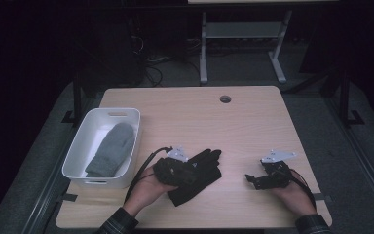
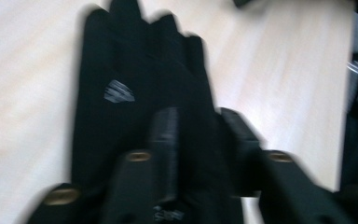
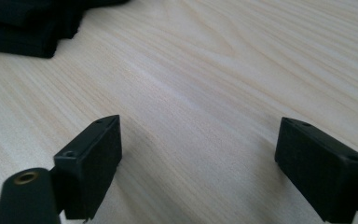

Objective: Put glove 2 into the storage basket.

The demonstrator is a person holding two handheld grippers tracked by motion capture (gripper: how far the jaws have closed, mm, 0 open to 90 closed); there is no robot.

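Note:
A black glove (image 1: pixel 202 170) lies flat on the wooden table (image 1: pixel 233 122), fingers pointing away to the right. My left gripper (image 1: pixel 191 169) hovers low over its palm; in the blurred left gripper view the jaws (image 2: pixel 200 128) stand somewhat apart above the glove (image 2: pixel 130 79), and I see no fabric pinched between them. My right gripper (image 1: pixel 251 179) rests near the table's front right. Its jaws (image 3: pixel 209 149) are wide open over bare wood. The edge of the glove (image 3: pixel 23 28) lies farther off at the upper left of the right gripper view.
A white plastic bin (image 1: pixel 78 146) stands at the table's left side with a grey mitten (image 1: pixel 109 148) inside. A round cable hole (image 1: pixel 225 99) sits near the far edge. Beyond the table are a desk frame and cables on the floor.

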